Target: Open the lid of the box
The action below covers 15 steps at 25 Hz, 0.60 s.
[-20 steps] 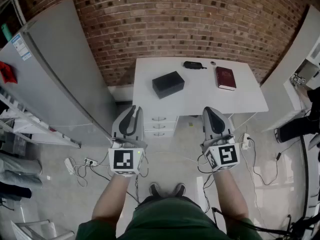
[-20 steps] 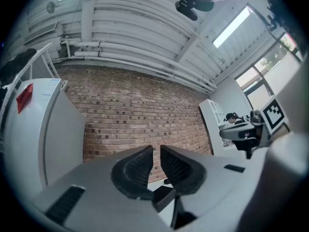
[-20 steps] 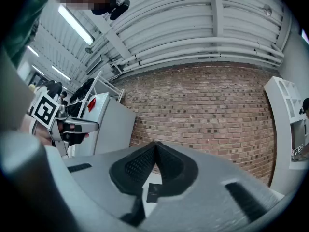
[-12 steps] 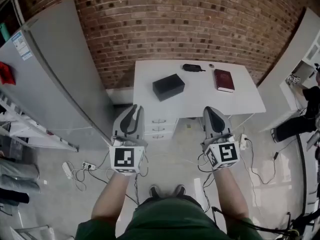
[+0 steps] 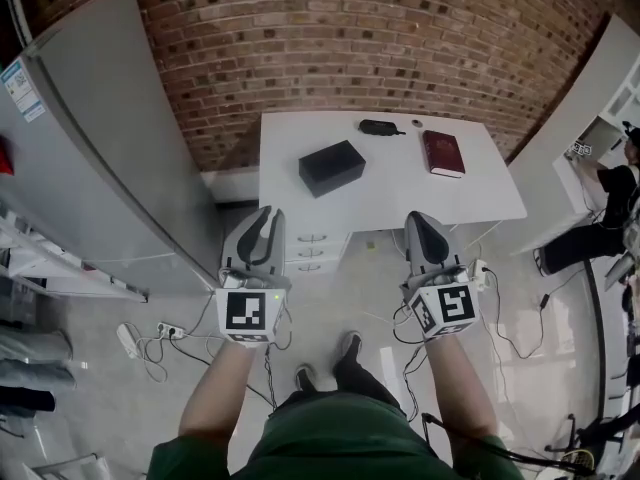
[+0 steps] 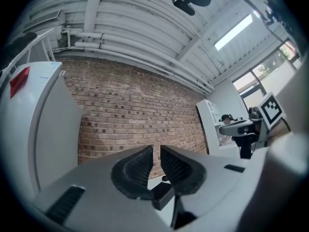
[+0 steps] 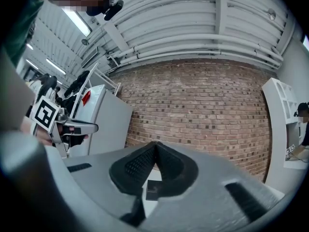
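Observation:
A black box [image 5: 332, 167] with its lid down lies on the left half of a white table [image 5: 390, 193] against the brick wall. Both grippers hang in the air over the floor, short of the table's front edge. My left gripper [image 5: 262, 230] points at the table with only a narrow gap between its jaws and nothing in them. My right gripper [image 5: 425, 230] is shut and empty. In the left gripper view the gripper [image 6: 156, 151] frames the box [image 6: 163, 195] low between its jaws. The right gripper [image 7: 155, 146] also shows the box [image 7: 153, 190] below its closed pads.
A red book [image 5: 441, 153], a black case [image 5: 378, 126] and a small round object [image 5: 417, 123] lie on the table. Drawers [image 5: 312, 251] sit under it. A tall grey cabinet [image 5: 100, 138] stands left, white shelving [image 5: 600, 98] and a person [image 5: 605, 213] right. Cables and power strips [image 5: 130, 340] litter the floor.
The person's right foot has stepped forward and the view has shifted slightly; the table sits a little further left. Both grippers keep their pose in front of the body.

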Motion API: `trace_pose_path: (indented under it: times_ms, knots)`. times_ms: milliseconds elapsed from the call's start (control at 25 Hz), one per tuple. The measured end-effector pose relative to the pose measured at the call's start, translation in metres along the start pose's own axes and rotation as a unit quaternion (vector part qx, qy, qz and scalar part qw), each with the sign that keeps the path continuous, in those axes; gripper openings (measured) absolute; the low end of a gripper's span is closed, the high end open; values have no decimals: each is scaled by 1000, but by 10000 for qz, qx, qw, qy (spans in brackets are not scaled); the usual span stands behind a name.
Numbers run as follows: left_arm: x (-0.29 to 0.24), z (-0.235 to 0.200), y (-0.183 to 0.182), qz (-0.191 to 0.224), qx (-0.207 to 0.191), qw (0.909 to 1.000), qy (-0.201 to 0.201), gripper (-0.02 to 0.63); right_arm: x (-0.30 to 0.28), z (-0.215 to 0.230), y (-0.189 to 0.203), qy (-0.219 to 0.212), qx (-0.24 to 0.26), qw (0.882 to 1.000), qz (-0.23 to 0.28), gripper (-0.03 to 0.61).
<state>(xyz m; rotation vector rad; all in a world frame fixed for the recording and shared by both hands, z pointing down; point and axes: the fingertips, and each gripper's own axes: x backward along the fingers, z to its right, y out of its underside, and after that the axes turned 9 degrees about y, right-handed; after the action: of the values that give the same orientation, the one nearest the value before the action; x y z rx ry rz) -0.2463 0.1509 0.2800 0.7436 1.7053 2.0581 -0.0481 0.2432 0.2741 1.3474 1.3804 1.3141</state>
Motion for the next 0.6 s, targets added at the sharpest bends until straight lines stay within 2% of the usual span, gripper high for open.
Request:
trace_pose_path:
  times_ms: [320,600]
  knots:
    - [-36,-1,37,-366,-68,9993,-77,46,-48,25,37,-101,-298,9994,-130,3]
    - [-88,-4,70,-574,-166,9979,-268,46,-105,51,71,-462,-510,9973,-266,3]
